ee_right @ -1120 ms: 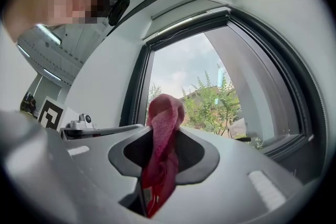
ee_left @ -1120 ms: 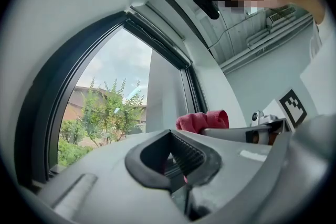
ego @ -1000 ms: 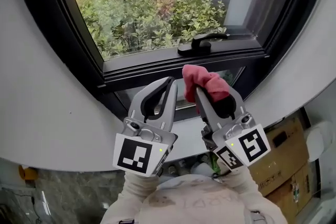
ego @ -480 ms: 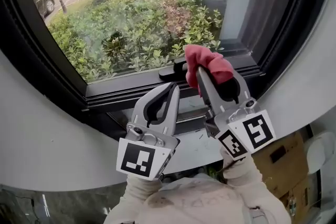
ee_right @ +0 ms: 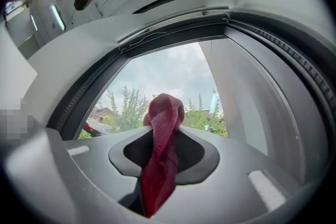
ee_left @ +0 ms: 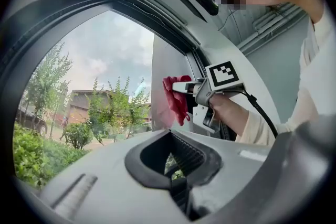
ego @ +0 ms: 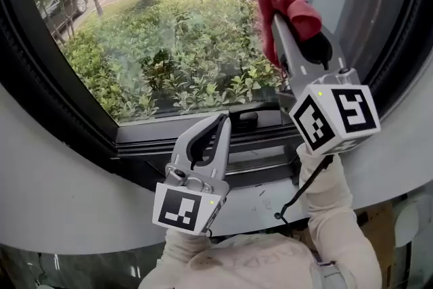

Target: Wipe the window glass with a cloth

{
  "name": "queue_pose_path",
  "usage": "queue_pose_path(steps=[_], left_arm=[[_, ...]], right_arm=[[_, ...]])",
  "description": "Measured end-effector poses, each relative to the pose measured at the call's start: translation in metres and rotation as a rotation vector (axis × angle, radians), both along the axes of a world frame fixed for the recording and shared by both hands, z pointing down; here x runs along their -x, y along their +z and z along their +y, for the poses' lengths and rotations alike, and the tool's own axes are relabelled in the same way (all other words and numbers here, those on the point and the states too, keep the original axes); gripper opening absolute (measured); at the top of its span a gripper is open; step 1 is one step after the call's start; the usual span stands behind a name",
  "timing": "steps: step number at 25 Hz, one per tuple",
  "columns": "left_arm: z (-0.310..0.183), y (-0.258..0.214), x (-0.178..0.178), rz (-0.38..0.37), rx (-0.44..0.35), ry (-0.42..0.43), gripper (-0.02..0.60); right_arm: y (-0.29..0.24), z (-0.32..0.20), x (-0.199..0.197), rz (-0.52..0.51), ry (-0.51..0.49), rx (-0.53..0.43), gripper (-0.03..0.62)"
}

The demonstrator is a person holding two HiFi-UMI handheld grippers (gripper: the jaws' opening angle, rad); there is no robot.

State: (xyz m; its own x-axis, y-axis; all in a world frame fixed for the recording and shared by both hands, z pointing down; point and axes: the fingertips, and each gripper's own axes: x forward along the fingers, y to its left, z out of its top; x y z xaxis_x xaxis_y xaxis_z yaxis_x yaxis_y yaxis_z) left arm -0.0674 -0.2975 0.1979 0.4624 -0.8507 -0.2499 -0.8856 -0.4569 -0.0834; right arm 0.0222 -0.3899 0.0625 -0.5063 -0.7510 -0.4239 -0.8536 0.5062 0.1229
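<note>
My right gripper (ego: 276, 18) is raised in front of the right part of the window glass (ego: 169, 44) and is shut on a red cloth (ego: 289, 7). The cloth bunches out past the jaw tips. In the left gripper view the cloth (ee_left: 176, 98) sits at the glass (ee_left: 94, 86) near its right edge; whether it touches I cannot tell. In the right gripper view the cloth (ee_right: 163, 149) hangs pinched in that gripper (ee_right: 165, 128). My left gripper (ego: 220, 122) is low by the bottom frame, shut with nothing in it (ee_left: 170, 139).
A black window handle (ego: 245, 120) lies on the lower frame just beyond the left gripper. The dark window frame (ego: 61, 112) curves round the pane, with white wall (ego: 54, 199) below. Shrubs and trees stand outside. Cardboard boxes (ego: 379, 233) sit low right.
My right gripper has risen with the red cloth from the bottom frame to the upper right of the pane. The left gripper has stayed low by the frame.
</note>
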Motion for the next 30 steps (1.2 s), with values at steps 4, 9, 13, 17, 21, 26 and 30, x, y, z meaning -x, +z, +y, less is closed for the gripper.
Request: queue_pose_path(steps=[4, 9, 13, 17, 21, 26, 30], left_arm=[[-0.007, -0.002, 0.002, -0.002, 0.002, -0.004, 0.002], [-0.014, 0.006, -0.003, -0.002, 0.009, 0.003, 0.002], [-0.019, 0.010, -0.017, -0.005, 0.012, 0.017, 0.002], [-0.023, 0.011, -0.035, -0.013, 0.015, 0.030, 0.000], [-0.026, 0.010, -0.058, -0.013, 0.010, 0.050, 0.000], [-0.032, 0.009, -0.083, -0.023, 0.010, 0.066, 0.002], [-0.034, 0.009, -0.094, -0.026, 0.012, 0.073, 0.002]], right_arm=[[-0.014, -0.009, 0.001, 0.031, 0.055, -0.048, 0.128], [0.013, -0.009, 0.003, 0.055, 0.074, -0.048, 0.124], [0.016, -0.012, -0.006, 0.075, 0.083, -0.060, 0.126], [0.016, -0.020, -0.039, 0.069, 0.123, -0.056, 0.127], [0.016, -0.029, -0.085, 0.042, 0.182, -0.032, 0.129], [0.018, -0.041, -0.137, 0.012, 0.263, -0.013, 0.129], [0.019, -0.046, -0.161, -0.006, 0.298, -0.003, 0.129]])
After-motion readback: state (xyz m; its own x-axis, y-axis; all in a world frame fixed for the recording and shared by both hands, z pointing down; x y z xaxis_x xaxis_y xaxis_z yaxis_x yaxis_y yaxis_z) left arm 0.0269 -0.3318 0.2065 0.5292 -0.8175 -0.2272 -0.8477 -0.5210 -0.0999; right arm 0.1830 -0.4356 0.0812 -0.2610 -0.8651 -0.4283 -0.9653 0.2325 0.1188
